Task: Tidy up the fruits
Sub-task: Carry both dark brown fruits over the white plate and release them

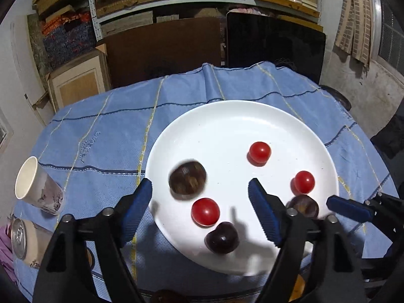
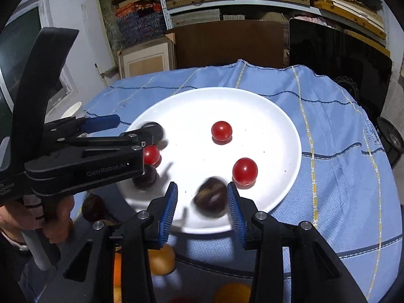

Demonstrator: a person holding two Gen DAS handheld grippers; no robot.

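- My left gripper (image 1: pixel 200 197) hangs over the near-left part of the white plate (image 1: pixel 227 123) with its jaws spread wide and nothing between them.
- In the left wrist view a blurred brown chestnut (image 1: pixel 187 178) sits on the plate between those jaws, nearer the left one, touching neither.
- Just below it lie a red cherry tomato (image 1: pixel 205 211) and, at the plate's near rim, a dark plum (image 1: pixel 221 237).
- Two more cherry tomatoes rest further right: one near the plate's middle (image 1: pixel 259 152), one toward the right edge (image 1: pixel 303 181).
- My right gripper (image 2: pixel 202 208) is at the plate's near edge, jaws moderately wide, either side of a second blurred chestnut (image 2: pixel 211 197); there is a gap on both sides, so it is not gripped.
- From the right wrist view, the left gripper crosses in front of the plate's left side and partly hides the fruit there.
- The plate stands on a blue checked cloth (image 1: pixel 106 139) covering the counter.
- A paper cup (image 1: pixel 38 185) and a drinks can (image 1: pixel 19 237) sit at the cloth's left edge, well apart from the plate.
- Orange fruits (image 2: pixel 161 260) lie off the plate below my right gripper, partly hidden by it.
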